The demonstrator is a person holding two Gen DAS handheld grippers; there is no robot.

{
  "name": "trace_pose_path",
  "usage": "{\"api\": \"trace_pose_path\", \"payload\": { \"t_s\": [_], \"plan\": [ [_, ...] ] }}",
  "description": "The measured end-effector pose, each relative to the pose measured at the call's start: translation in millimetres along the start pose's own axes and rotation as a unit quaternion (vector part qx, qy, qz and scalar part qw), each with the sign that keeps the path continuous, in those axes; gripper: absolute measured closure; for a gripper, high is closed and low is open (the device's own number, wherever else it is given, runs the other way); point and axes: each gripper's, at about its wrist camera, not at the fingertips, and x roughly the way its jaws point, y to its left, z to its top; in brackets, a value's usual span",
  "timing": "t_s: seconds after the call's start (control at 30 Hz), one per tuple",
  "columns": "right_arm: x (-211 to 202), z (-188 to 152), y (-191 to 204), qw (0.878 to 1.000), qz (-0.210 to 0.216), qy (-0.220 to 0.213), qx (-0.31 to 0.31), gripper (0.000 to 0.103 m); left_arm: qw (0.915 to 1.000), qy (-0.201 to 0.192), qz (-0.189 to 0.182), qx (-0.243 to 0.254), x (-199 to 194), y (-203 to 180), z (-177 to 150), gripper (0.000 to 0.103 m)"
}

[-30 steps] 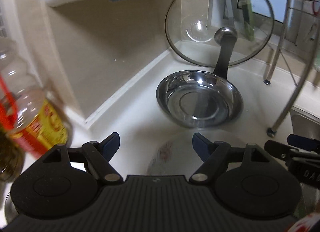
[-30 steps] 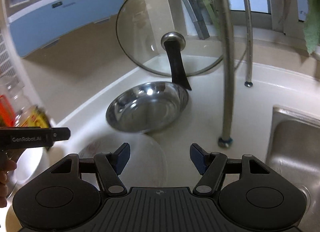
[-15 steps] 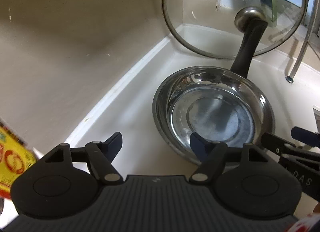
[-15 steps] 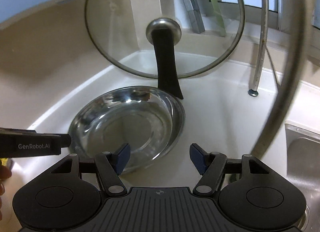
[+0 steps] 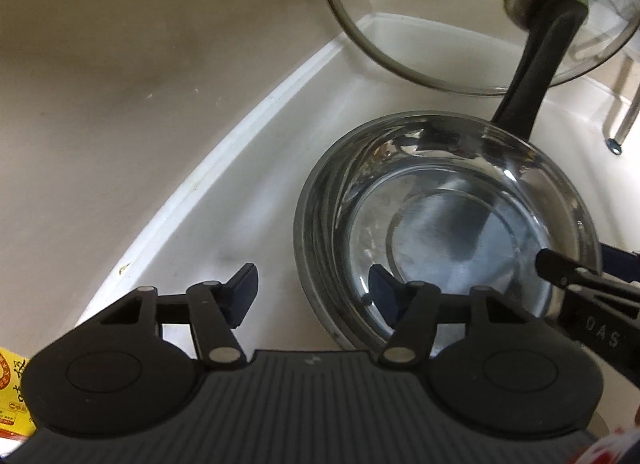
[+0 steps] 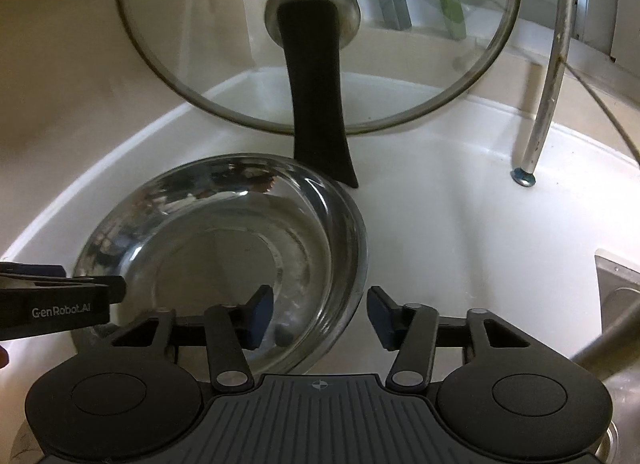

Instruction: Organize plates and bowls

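Observation:
A shiny steel bowl (image 5: 448, 232) (image 6: 224, 248) sits on the white counter in the corner, upright and with nothing in it. My left gripper (image 5: 312, 290) straddles the bowl's left rim, one finger outside on the counter side and one inside. Its jaws are closing, and the pads do not touch the rim. My right gripper (image 6: 320, 316) straddles the right rim the same way, jaws closing, with gaps still showing on both sides. Each gripper's tip also shows in the other's view, the right gripper (image 5: 580, 284) at the right edge and the left gripper (image 6: 60, 300) at the left edge.
A glass lid (image 5: 440, 23) (image 6: 320, 23) with a black handle leans against the back wall just behind the bowl. A metal rack leg (image 6: 536, 123) stands to the right, and a steel sink edge (image 6: 616, 288) is further right. A yellow bottle label (image 5: 12, 384) shows at bottom left.
Both grippers have moved forward and down to the steel bowl, and their jaws have narrowed around its rims. The white plate and the oil bottle have slipped out of view.

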Motion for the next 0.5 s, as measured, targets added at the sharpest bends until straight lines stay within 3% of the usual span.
{"api": "trace_pose_path", "payload": {
  "t_s": [0.27,0.33,0.5],
  "plan": [
    [7.7,-0.9,-6.3,1.0,-0.004,0.004,0.004,0.082,0.9998,0.002,-0.013,-0.014,13.0,0.6,2.6,0.068],
    [7.5,-1.0,-7.9,1.0,-0.001,0.003,0.006,0.084,0.9998,0.0,-0.018,-0.013,13.2,-2.0,2.9,0.075],
    [6.7,-0.6,-9.6,1.0,0.002,0.0,0.013,0.085,0.9997,-0.009,-0.012,-0.017,10.4,-3.0,-1.0,0.08]
  ]
}}
